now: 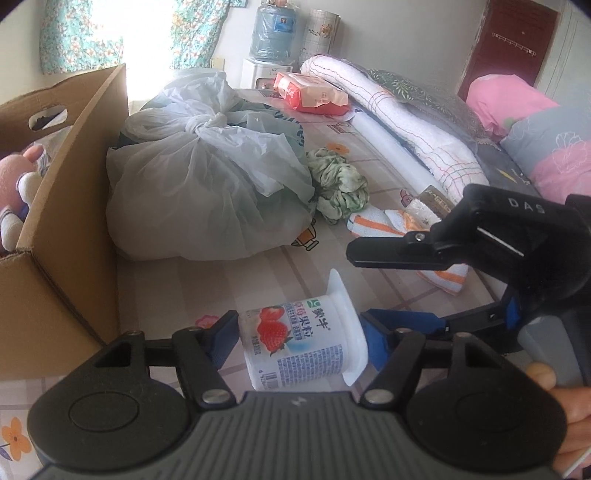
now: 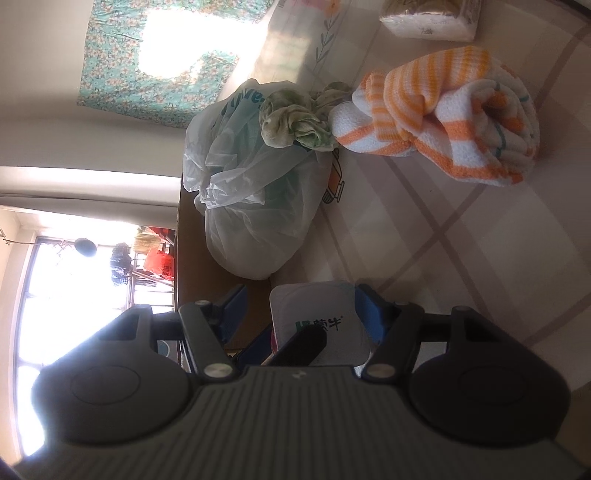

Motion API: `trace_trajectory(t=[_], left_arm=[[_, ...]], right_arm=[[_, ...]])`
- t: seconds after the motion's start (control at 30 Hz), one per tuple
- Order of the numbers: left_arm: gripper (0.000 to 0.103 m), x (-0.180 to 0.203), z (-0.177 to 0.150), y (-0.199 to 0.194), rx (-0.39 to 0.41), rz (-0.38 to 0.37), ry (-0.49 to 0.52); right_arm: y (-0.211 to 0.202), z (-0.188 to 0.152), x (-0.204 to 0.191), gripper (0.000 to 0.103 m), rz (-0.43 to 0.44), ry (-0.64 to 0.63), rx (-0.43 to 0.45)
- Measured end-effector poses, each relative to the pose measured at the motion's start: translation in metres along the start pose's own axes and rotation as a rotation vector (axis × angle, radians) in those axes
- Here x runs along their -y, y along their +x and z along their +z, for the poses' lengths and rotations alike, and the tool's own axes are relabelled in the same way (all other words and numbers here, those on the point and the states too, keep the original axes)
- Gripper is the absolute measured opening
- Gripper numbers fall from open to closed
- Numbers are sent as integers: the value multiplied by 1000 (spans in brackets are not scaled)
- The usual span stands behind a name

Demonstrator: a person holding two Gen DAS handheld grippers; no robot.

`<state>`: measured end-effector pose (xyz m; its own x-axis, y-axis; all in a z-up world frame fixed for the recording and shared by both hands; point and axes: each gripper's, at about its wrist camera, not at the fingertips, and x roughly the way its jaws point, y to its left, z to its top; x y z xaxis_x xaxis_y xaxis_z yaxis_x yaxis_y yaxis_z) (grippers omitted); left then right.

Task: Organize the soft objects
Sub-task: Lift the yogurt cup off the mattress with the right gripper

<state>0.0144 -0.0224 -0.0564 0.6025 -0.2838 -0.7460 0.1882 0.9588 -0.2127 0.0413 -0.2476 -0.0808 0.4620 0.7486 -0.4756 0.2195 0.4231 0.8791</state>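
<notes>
A white strawberry yogurt cup lies on its side on the checked bed sheet. My left gripper is shut on it, one blue pad on its base and the other on its lid flange. My right gripper comes in from the right and is open. In the right wrist view the cup's lid faces the camera between the fingers of the right gripper: the right pad meets the lid's edge, the left pad stands off. An orange-striped towel and a green cloth lie beyond.
A tied plastic bag sits beside an open cardboard box that holds a plush toy. Farther back are a red pack, a rolled white blanket and pink pillows. A tissue pack lies past the towel.
</notes>
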Motion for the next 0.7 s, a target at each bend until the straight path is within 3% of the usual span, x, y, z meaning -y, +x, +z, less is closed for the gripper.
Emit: trace_trajectory(t=[0.1,0.2,0.4,0.53,0.63,0.7], left_arm=[[67,-12,4,-3,12,-115,-109],[67,-16,7,-6,45,-183,-159],[67,-21,10,-2,57,-265,-249],[67,-23,9,0,73,-329,-304],[67,-20,9,4,71,-336,-311],[65,-19,9,6,56,-328,-304]], right_arm=[[-3,1,5,65,-5,20,12],[-8,3,12,65,9,55,27],[-17,4,21,69,48,104,47],[-17,3,29,70,122,167,34],[-16,4,32,71,179,202,20],[-19,5,29,71,156,176,34]])
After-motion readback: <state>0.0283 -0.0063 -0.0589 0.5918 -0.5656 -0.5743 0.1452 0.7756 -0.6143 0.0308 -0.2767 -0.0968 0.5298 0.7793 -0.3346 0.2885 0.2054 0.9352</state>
